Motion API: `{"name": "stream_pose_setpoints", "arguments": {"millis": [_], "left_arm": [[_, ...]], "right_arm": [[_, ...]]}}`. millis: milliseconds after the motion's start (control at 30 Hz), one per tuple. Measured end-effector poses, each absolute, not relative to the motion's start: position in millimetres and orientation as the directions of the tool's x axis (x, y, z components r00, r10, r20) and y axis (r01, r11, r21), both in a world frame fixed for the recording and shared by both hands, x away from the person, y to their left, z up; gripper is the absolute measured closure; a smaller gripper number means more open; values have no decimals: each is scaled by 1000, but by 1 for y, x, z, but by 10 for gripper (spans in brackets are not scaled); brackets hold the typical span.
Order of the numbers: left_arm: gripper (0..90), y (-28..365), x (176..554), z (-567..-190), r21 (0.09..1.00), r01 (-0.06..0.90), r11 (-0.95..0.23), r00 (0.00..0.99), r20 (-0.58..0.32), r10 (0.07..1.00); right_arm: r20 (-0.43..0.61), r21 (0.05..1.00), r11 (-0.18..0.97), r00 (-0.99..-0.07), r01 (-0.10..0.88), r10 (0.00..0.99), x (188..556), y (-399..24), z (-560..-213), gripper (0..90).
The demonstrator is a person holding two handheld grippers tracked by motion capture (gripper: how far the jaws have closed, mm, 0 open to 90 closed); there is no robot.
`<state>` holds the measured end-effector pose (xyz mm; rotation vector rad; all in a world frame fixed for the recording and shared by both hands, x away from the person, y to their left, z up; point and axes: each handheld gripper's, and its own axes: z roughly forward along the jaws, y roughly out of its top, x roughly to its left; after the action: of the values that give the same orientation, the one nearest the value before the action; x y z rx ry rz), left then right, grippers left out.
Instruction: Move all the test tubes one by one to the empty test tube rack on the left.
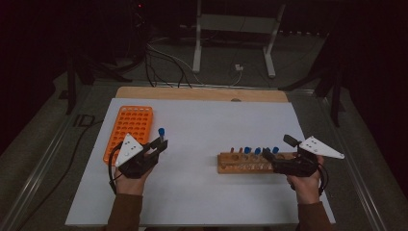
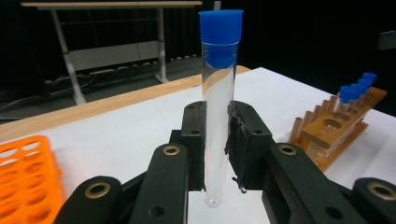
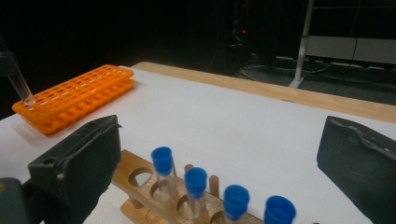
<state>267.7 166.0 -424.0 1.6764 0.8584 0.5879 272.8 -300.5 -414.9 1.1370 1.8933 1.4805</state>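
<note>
The left gripper (image 1: 161,143) was clamped on a capped glass tube (image 2: 218,107), holding it upright above the white sheet (image 1: 202,125), just beside the right edge of the orange rack (image 1: 129,132) near the desk's left edge. The right gripper (image 1: 267,159) stood with jaws spread wide and empty over the right end of the wooden rack (image 1: 250,163), where four blue-capped tubes (image 3: 196,186) still sat.

The step in hand looked like carrying the tube to the orange rack. To do it well, the tube should stay vertical, its rounded bottom brought square over one hole before lowering, and the grip eased only once the tube rested in the hole, since glass would slip or tip.

The left gripper view showed the pads (image 2: 243,144) pinching the tube at mid-length with its bottom hanging free below them, which the high view was too small to show. The right gripper view showed the empty holes at the wooden rack's left end.
</note>
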Motion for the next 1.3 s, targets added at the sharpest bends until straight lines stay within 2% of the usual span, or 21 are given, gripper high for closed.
{"name": "stream_pose_setpoints", "arguments": {"millis": [667, 1300], "left_arm": [[770, 210, 270, -431, 965, 244, -95, 526, -49, 849], [769, 231, 276, -455, 947, 303, -104, 442, -43, 896]], "right_arm": [[116, 945, 73, -536, 320, 836, 271, -302, -417, 0], [115, 946, 75, -541, 316, 833, 269, -302, -416, 1]]}}
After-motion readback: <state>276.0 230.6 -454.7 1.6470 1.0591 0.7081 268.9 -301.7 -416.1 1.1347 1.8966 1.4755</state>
